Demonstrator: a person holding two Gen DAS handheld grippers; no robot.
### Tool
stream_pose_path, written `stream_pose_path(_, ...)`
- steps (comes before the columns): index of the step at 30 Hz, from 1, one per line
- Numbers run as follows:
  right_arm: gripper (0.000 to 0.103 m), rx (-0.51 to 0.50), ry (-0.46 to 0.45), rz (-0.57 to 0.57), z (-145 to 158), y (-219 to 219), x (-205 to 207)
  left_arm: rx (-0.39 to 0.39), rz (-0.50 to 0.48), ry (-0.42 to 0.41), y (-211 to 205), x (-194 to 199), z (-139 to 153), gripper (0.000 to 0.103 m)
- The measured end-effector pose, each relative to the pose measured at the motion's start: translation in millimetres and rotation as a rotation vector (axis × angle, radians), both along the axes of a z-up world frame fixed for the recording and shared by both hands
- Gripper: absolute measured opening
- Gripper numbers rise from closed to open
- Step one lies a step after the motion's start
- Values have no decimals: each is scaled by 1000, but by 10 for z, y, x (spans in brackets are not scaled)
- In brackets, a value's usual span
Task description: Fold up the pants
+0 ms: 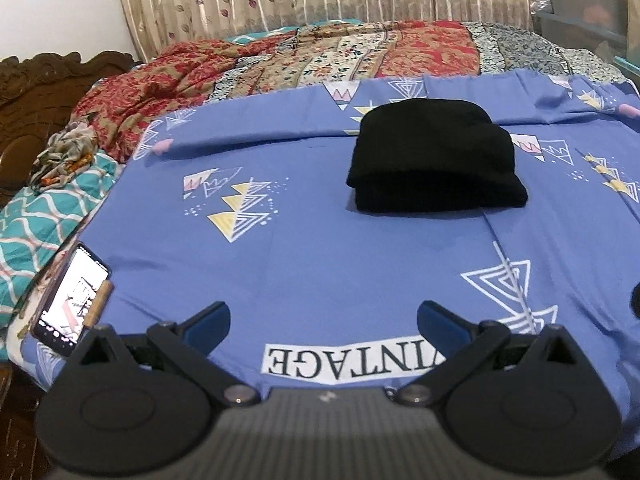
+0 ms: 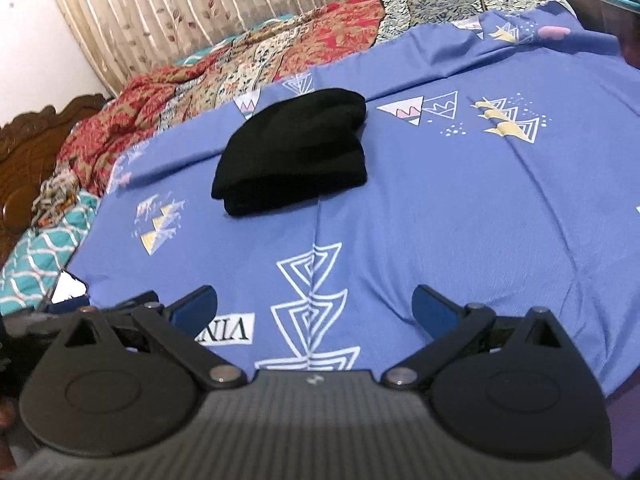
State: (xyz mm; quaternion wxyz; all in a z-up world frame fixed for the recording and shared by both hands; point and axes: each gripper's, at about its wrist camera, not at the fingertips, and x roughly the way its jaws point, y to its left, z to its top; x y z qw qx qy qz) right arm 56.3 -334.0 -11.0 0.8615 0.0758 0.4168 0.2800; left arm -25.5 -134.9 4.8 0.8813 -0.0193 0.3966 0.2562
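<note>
Pants (image 1: 436,160), one folded black bundle, lie beyond two spread, empty grippers (image 1: 323,320) (image 2: 314,304).

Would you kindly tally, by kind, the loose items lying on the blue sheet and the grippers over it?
Folded black pants: 1
Phone: 1
Grippers, both open: 2, left and right
Total: 4

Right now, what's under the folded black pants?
The black pants lie folded on the blue patterned sheet. A sheet crease runs in beneath them; the sheet directly underneath is covered, so anything there can't be seen.
</note>
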Motion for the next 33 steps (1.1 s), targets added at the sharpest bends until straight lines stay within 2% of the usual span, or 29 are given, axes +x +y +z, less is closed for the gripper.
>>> stream_pose_path(8, 103, -11, 31, -1, -73, 64, -58, -27, -11, 46, -54, -43, -53, 103)
stream_pose_path(13, 103, -28, 75, 13, -167, 108, -77, -90, -46, 83, -121, -60, -120, 103)
stream_pose_path(21, 103, -90, 82, -73, -257, 27, -41, -135, -94, 114, -273, -59, -176, 103)
stream_pose_path(33, 103, -100, 109, -91, -332, -30, -10, -145, -113, 165, -373, -36, -262, 103)
